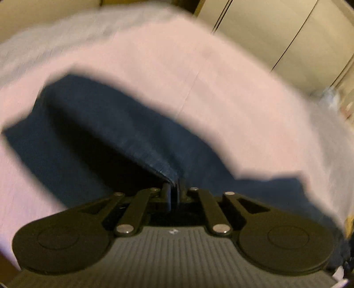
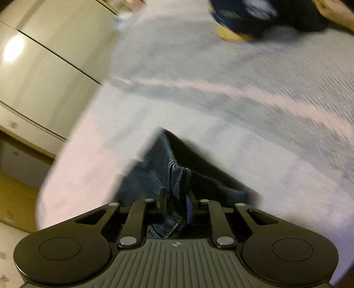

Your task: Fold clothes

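Dark blue jeans [image 1: 93, 124] spread over a pale pink bed sheet [image 1: 168, 66] in the left wrist view. My left gripper [image 1: 174, 188] is shut on a folded edge of the jeans, the cloth pinched between its fingers. In the right wrist view my right gripper [image 2: 176, 195] is shut on a bunched denim hem [image 2: 177, 175] of the jeans, held above the pale sheet [image 2: 221, 110]. Both views are blurred by motion.
Cream wardrobe doors [image 1: 276, 33] stand behind the bed, also in the right wrist view [image 2: 44, 77]. A dark blue and yellow garment [image 2: 247, 20] lies at the far end of the bed. Wooden floor [image 2: 13, 199] shows at the left, below the bed edge.
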Available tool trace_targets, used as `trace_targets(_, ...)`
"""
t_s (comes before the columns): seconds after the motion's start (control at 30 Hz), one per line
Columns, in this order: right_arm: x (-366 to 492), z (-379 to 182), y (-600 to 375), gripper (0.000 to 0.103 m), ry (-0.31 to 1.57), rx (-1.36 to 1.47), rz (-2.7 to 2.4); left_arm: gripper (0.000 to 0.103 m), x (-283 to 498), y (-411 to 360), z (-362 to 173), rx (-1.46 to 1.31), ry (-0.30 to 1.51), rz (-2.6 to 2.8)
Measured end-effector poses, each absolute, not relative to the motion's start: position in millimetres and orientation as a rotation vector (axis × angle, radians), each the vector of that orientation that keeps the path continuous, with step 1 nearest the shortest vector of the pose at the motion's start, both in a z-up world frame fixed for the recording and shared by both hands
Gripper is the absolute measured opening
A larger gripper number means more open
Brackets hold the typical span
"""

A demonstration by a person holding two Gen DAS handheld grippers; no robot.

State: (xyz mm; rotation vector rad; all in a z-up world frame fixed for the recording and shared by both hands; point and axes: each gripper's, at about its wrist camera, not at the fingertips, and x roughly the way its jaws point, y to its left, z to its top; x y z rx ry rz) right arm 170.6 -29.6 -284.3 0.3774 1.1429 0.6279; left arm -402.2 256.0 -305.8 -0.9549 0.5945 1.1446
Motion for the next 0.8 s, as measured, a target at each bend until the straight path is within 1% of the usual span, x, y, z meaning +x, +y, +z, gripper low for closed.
trace_targets(0.03,171.4,-292.7,-30.6,0.014,1.164,0.351,0.604,0.005,-409.4,247.4,-319.2,-0.983,0.620,1.157)
trace_targets(0.1,170.2,-292.5,-30.9,0.014,1.157,0.335,0.608,0.004,-404.8,246.0,-330.0,-0.989,0.614,1.181)
trace_targets(0.17,168.8,-291.3,-31.3,0.014,1.148,0.320,0.614,0.003,-397.7,250.0,-323.2,-0.951,0.614,1.181)
trace_targets(0.23,166.4,-276.3,-34.3,0.014,1.116,0.319,0.659,0.003,-404.3,259.7,-315.5,-0.913,0.593,1.167)
trace_targets(0.33,163.6,-264.5,-42.5,0.014,1.088,0.315,0.701,0.004,-415.0,248.1,-312.1,-0.890,0.586,1.157)
trace_targets(0.43,167.3,-284.3,-53.0,0.013,1.154,0.305,0.649,0.004,-412.7,242.8,-325.5,-0.914,0.652,1.169)
trace_targets(0.63,163.3,-283.7,-62.1,0.013,1.130,0.304,0.678,0.003,-412.0,236.9,-318.4,-0.917,0.613,1.190)
trace_targets(0.8,166.5,-312.0,-61.4,0.013,1.156,0.275,0.639,0.004,-412.8,230.4,-328.8,-0.912,0.651,1.201)
